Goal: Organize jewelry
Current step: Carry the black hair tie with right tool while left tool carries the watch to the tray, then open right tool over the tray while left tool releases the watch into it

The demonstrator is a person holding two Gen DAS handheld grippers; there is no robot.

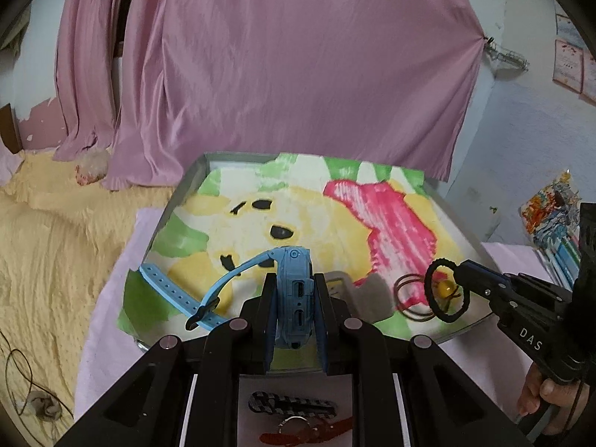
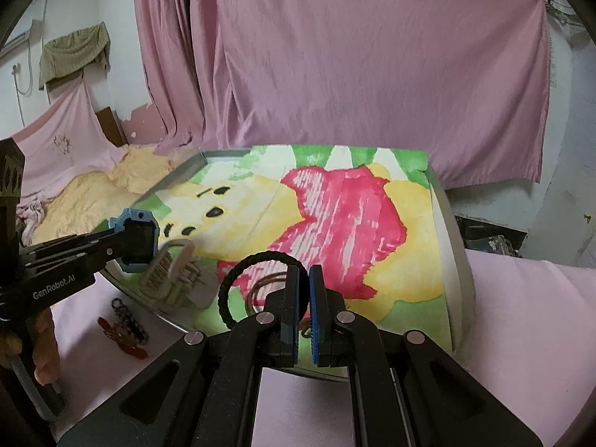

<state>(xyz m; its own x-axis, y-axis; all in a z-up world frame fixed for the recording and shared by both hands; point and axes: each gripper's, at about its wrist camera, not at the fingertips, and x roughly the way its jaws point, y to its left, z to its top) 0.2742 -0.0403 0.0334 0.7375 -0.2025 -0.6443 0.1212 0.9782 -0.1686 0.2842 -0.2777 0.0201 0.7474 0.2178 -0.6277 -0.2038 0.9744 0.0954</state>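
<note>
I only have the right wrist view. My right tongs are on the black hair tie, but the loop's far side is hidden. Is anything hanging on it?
Observer: Yes. The left wrist view shows a yellow bead inside the black hair tie, just below the right tongs.
Operator: And the watch strap? I see only the case.
Observer: The left tongs clamp the blue watch by its case. The perforated strap trails down to the towel.

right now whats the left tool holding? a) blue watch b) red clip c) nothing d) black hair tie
a: the left tool is clamped on the blue watch, its strap trailing over the tray; the black hair tie is in the right tool.
</note>
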